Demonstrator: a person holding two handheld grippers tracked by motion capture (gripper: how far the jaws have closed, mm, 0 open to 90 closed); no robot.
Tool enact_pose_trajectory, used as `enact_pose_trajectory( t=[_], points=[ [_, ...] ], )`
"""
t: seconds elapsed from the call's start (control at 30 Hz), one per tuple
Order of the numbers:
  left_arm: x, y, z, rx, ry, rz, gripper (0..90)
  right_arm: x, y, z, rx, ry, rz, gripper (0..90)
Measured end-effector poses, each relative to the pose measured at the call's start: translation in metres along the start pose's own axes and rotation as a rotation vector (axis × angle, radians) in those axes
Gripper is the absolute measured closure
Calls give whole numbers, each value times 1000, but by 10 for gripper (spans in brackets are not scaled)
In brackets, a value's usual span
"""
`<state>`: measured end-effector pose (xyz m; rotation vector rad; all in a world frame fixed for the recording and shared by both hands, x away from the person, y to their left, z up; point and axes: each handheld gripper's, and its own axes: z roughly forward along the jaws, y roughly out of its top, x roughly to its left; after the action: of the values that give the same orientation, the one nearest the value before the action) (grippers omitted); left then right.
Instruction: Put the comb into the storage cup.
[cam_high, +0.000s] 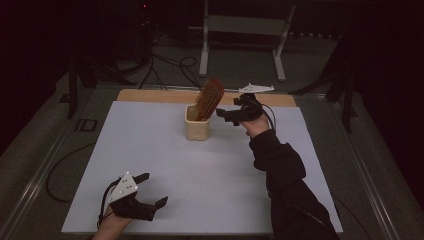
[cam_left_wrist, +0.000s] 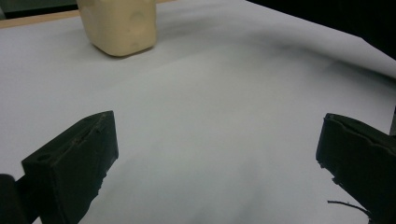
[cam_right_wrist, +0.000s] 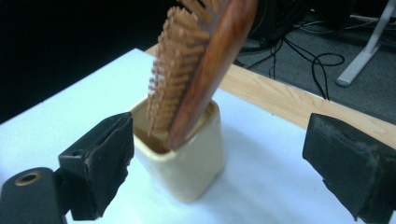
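A wooden hairbrush (cam_high: 209, 98) stands handle-down in a cream square cup (cam_high: 197, 128) near the table's far middle, its bristled head leaning right. In the right gripper view the brush (cam_right_wrist: 201, 60) and cup (cam_right_wrist: 191, 158) sit just beyond the open jaws. My right gripper (cam_high: 226, 115) hovers open right of the cup, close to the brush head, holding nothing. My left gripper (cam_high: 152, 190) rests open near the front left edge of the white sheet. In the left gripper view the cup (cam_left_wrist: 119, 25) is far off, with bare sheet between the jaws.
A white sheet (cam_high: 200, 175) covers the table; a wooden strip (cam_high: 150, 95) shows along the far edge. Beyond the table, cables (cam_high: 170, 65) and a white stand's legs (cam_high: 242, 45) lie on the dark floor.
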<state>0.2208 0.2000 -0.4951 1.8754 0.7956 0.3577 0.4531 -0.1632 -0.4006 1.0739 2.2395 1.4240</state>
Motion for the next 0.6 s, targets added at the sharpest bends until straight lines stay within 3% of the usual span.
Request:
enact_pose_trajectory(
  t=[0.6],
  points=[
    [-1, -1, -1, 7, 4, 5, 0, 6, -41, -25, 18, 31, -37, 87]
  ],
)
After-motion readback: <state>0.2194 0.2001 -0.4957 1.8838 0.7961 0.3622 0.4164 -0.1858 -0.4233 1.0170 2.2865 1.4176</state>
